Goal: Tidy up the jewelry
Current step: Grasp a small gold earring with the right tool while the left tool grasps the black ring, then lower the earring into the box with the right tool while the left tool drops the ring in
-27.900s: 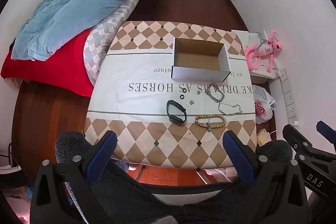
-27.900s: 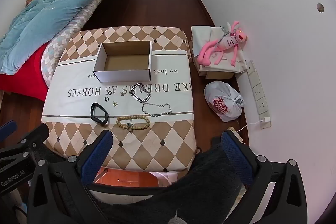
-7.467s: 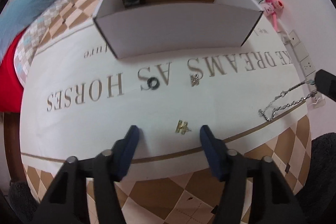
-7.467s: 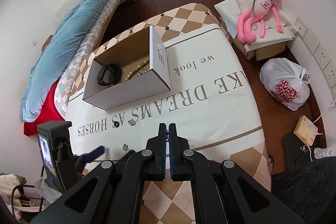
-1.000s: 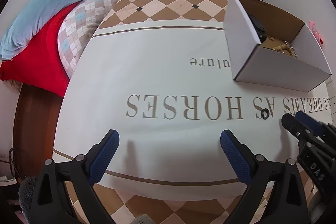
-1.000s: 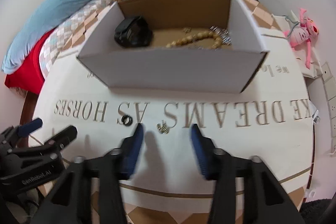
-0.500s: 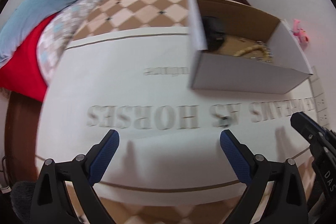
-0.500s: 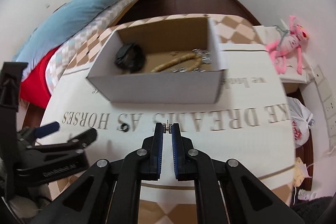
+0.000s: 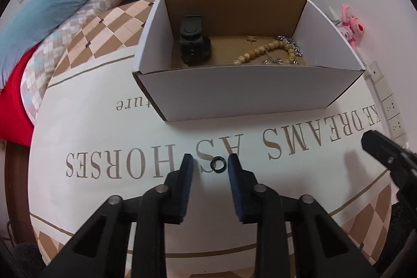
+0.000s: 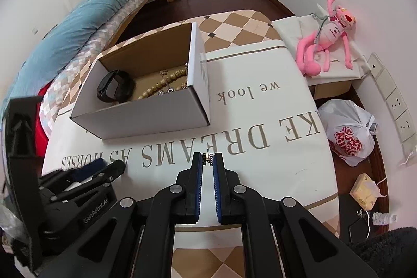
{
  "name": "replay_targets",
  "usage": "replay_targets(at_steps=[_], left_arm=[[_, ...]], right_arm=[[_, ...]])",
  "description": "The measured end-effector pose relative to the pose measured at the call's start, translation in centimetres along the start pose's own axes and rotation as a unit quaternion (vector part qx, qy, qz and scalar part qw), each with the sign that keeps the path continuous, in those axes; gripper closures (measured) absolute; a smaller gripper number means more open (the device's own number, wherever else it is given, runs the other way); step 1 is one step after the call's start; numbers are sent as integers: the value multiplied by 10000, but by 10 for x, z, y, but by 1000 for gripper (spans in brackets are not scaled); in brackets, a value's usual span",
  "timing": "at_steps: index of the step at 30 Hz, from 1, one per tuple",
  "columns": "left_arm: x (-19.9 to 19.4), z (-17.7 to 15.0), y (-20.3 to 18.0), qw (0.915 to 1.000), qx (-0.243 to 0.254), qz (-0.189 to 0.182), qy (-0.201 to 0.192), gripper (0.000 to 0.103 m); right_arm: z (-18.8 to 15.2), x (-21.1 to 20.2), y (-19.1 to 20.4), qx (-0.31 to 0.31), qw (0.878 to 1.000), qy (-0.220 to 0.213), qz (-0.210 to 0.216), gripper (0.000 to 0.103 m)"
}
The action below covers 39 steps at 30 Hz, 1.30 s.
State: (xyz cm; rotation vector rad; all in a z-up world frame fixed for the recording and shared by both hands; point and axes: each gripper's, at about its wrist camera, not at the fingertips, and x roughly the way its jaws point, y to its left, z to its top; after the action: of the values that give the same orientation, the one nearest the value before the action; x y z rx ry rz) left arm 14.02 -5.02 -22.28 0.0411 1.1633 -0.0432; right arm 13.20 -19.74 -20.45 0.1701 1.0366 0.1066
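Observation:
A small black ring lies on the lettered tablecloth. My left gripper straddles it. Its jaws are closing, and a gap still shows between the ring and the left pad. My right gripper is shut on a tiny gold earring, held above the cloth in front of the white cardboard box. The box holds a black wristband, a wooden bead bracelet, a silver chain and a small gold piece.
A bed with a blue quilt runs along the table's far left. To the right are a pink plush toy, a white plastic bag on the floor and wall sockets. The right gripper's tip shows at the left view's right edge.
The left gripper has swung over to the black ring and its jaws have narrowed around it. The right gripper has shut on the gold earring, risen and turned right.

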Motion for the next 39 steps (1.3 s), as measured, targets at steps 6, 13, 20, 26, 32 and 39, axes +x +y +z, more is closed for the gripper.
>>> replay_targets(at_steps=[6,13,20,26,32,39], left_arm=[[-1,0,1,10000,43,-16,-86,93],[-23,4,3,9994,66,-102,-325,93],[-83,37,9,9948,-56,-614,-810,93],[-88,94,28,9915,-221,-1084,-687,93],[-52,122,38,9942,-302,-1019,-189,93],[-47,131,44,9963,-532,-680,47,78]], right_arm=[[3,-1,0,22,10000,-28,6,94],[4,-11,3,10,9999,-107,86,94],[24,-38,11,24,9986,-384,370,94],[72,-45,24,-64,9964,-512,672,94],[116,-11,34,-234,9971,-100,722,94],[130,20,36,-288,9959,578,640,85]])
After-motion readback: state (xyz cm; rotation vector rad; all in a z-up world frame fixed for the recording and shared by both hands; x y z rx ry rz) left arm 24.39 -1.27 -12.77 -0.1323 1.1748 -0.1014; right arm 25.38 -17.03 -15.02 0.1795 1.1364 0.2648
